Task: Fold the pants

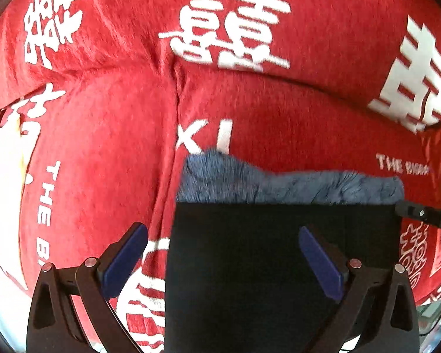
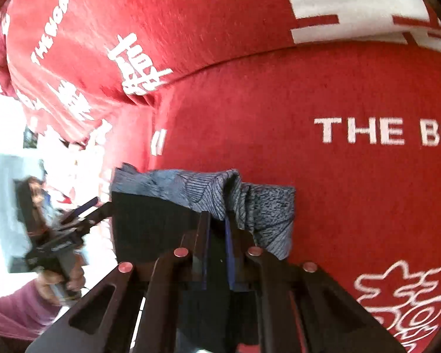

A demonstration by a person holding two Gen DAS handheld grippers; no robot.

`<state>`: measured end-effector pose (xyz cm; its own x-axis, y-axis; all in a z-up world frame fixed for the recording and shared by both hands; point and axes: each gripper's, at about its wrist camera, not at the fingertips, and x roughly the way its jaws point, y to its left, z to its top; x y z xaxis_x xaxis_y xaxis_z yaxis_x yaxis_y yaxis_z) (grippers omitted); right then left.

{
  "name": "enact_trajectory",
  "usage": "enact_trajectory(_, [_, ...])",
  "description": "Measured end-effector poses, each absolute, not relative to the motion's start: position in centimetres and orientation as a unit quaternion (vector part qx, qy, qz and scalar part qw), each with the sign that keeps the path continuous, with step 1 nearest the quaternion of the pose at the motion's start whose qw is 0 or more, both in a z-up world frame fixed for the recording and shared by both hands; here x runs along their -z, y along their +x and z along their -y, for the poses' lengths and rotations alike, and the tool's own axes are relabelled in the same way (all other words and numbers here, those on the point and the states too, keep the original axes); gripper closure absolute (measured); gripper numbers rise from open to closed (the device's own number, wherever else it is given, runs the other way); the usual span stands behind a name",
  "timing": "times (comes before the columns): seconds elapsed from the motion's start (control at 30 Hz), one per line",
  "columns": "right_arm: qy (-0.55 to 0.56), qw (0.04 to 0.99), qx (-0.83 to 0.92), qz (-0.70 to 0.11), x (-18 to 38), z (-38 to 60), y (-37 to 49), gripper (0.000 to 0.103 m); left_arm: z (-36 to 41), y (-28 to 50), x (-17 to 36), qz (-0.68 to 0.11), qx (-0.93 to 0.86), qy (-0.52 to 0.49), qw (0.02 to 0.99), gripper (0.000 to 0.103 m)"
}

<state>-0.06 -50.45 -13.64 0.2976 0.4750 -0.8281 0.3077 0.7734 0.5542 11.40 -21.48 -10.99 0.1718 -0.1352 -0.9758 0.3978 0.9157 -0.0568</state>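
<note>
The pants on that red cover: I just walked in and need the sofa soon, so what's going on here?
A person with a claw in each hand is folding dark pants with a blue-grey patterned lining on a red cover printed with white characters. The right claw is shut on the pants' edge. The left claw hangs open over the dark fabric, gripping nothing. The pants already look folded into a compact rectangle.

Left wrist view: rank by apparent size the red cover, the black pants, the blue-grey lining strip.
1. red cover, fills most of the frame.
2. black pants, though closeness to the lens inflates them.
3. blue-grey lining strip, a narrow band at the pants' far edge.
</note>
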Motion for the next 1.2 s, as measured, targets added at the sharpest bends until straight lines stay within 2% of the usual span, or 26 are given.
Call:
enact_trajectory(0.17, [0.375,0.724,-0.032,-0.578,14.8,51.4,-1.3,0.089,20.7,10.1,13.7,-0.646,0.162,0.098,0.740,0.000])
enact_trajectory(0.2, [0.374,0.724,-0.028,-0.578,14.8,51.5,-1.7,0.082,20.7,10.0,13.7,-0.644,0.163,0.095,0.742,0.000])
enact_trajectory(0.33, [0.338,0.726,0.021,-0.598,14.2,50.9,-3.7,0.079,21.0,10.2,13.5,-0.639,0.175,0.111,0.741,0.000])
enact_trajectory(0.53, [0.346,0.706,0.080,-0.613,13.6,48.9,-7.6,0.045,20.8,8.7,12.2,-0.628,0.186,0.148,0.741,0.000])
enact_trajectory(0.63, [0.331,0.702,0.115,-0.620,12.6,47.3,-9.3,0.039,20.4,7.0,11.1,-0.626,0.202,0.161,0.736,0.000])
enact_trajectory(0.73, [0.338,0.691,0.159,-0.619,11.7,46.3,-10.9,0.038,20.2,5.5,10.0,-0.622,0.211,0.183,0.732,0.000])
enact_trajectory(0.83, [0.352,0.687,0.181,-0.610,10.2,45.3,-12.3,0.025,19.3,3.9,8.5,-0.623,0.218,0.191,0.726,0.000])
enact_trajectory(1.2, [0.287,0.704,0.180,-0.624,5.4,38.0,-11.9,0.020,17.1,1.4,3.3,-0.620,0.209,0.176,0.735,0.000])
